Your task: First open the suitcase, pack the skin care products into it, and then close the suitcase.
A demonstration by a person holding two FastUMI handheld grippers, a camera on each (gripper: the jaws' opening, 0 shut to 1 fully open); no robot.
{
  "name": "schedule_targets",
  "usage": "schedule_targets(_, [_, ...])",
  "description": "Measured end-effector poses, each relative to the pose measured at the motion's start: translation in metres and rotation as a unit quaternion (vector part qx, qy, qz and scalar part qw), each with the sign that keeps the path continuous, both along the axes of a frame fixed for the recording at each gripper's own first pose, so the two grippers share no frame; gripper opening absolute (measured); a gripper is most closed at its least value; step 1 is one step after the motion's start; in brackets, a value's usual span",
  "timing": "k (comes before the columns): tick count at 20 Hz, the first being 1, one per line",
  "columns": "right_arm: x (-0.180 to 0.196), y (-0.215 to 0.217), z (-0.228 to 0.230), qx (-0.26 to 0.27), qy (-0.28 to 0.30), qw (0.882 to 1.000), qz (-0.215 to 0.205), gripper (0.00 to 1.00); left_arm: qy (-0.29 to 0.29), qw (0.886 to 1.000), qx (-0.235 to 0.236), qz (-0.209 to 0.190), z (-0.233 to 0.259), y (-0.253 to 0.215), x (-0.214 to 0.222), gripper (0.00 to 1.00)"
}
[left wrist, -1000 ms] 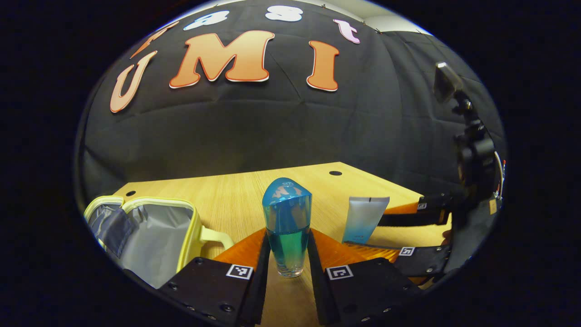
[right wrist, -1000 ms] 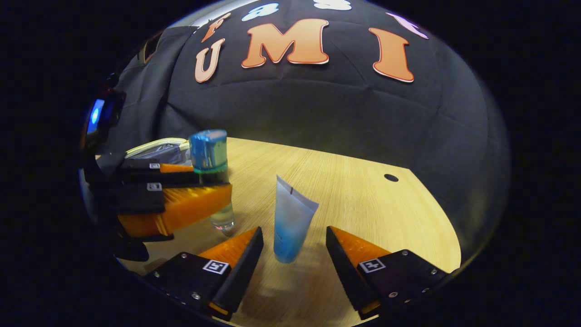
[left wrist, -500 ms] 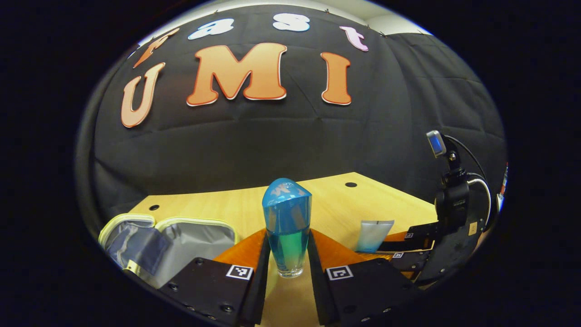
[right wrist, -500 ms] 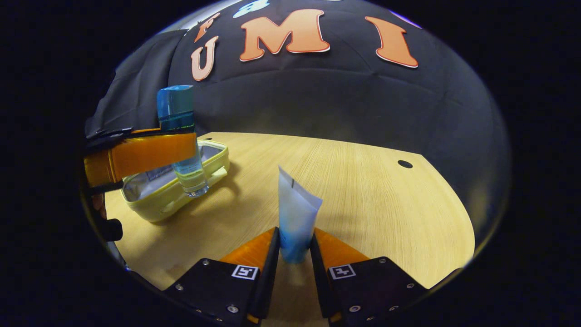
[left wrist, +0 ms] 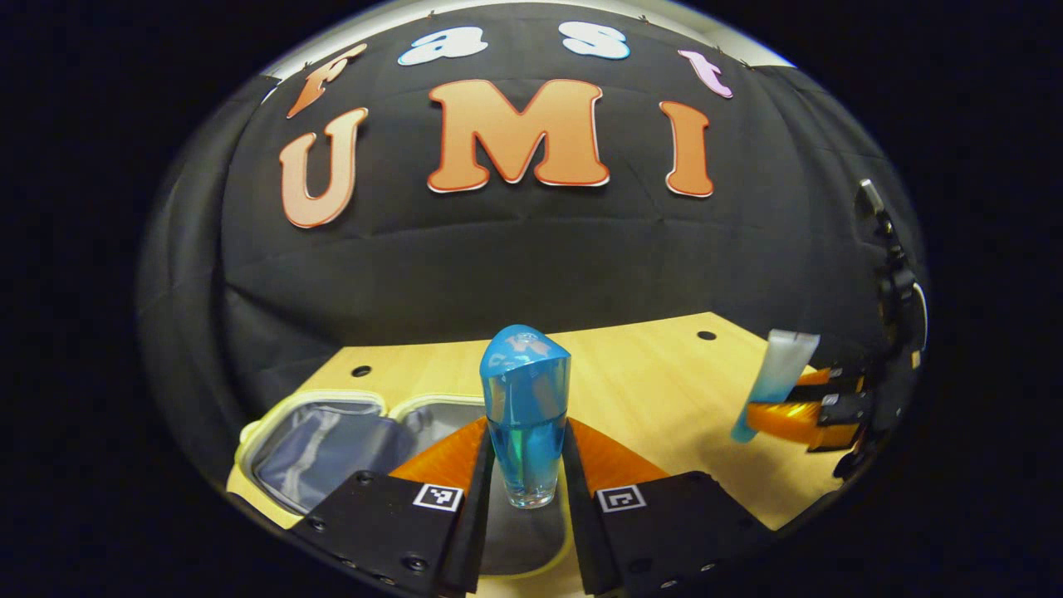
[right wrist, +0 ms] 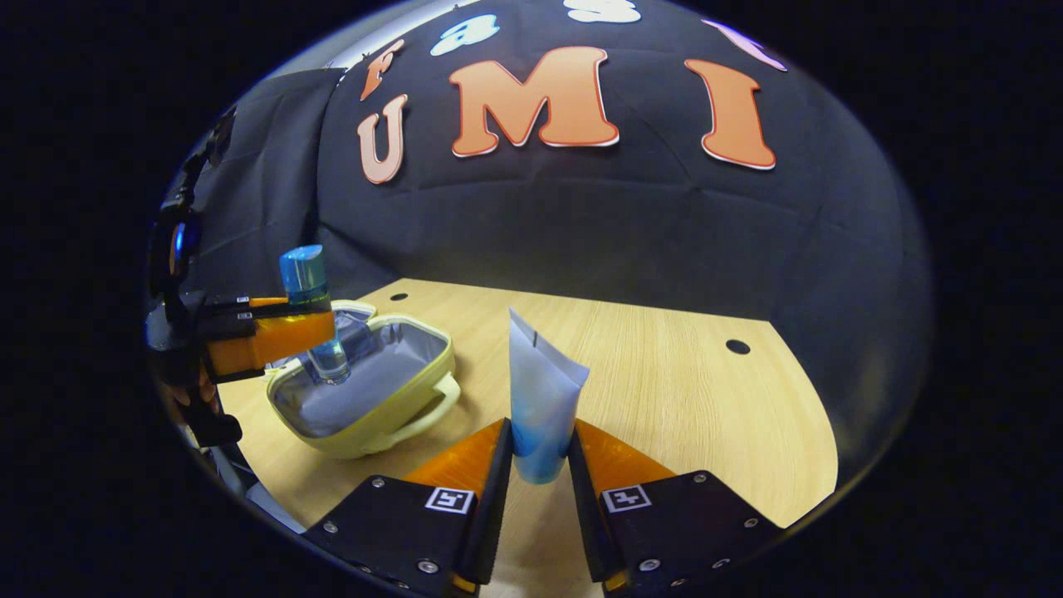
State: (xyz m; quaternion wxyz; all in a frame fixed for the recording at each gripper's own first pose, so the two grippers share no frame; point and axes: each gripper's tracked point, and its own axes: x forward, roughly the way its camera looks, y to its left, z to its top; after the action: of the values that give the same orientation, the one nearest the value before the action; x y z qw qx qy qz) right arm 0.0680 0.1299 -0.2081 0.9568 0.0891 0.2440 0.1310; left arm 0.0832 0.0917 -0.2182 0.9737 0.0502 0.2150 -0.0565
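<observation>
Suitcase (right wrist: 365, 399) open; left jaws tight around bottle (left wrist: 525, 415), right jaws around tube (right wrist: 540, 399).

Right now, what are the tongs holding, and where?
Left tongs pinch the blue bottle at its lower body; right tongs pinch the tube near its bottom end.

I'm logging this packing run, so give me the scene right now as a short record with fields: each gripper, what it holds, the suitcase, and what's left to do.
left gripper: shut on the blue bottle, held upright above the suitcase
right gripper: shut on the white-and-blue tube, held upright over the wooden table
suitcase: small, yellow, lid open, grey lining showing
items inside suitcase: none seen
remaining: put both products in, close the suitcase
</observation>
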Motion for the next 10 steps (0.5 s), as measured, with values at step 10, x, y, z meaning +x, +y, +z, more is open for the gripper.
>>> schedule_targets(10, [0.002,0.068,0.077,0.011,-0.041,0.997,0.057,0.42,0.048,0.998,0.012,0.034,-0.003,0.107,-0.005,0.44])
